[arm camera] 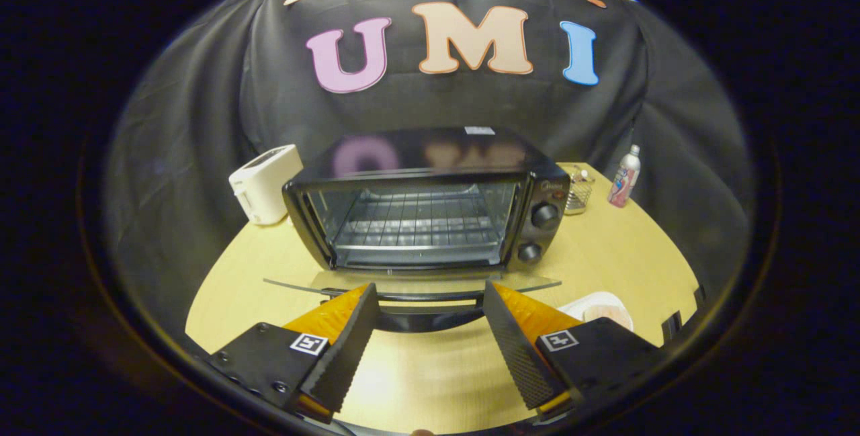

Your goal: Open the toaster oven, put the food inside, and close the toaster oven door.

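You have the toaster oven [430, 201] open, its glass door [410, 285] lying flat; your gripper [430, 315] is spread empty, so the plated food [605, 312] and closing remain.

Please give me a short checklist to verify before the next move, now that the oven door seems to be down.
1. Toaster oven door open: ok, it lies flat ahead of the fingers.
2. Rack free for food: ok, nothing on it.
3. Gripper open and holding nothing: ok, the door handle sits between the fingertips, no pressing seen.
4. Food found: ok, on a plate beside the right finger, partly hidden.
5. Path to plate clear: cannot tell.
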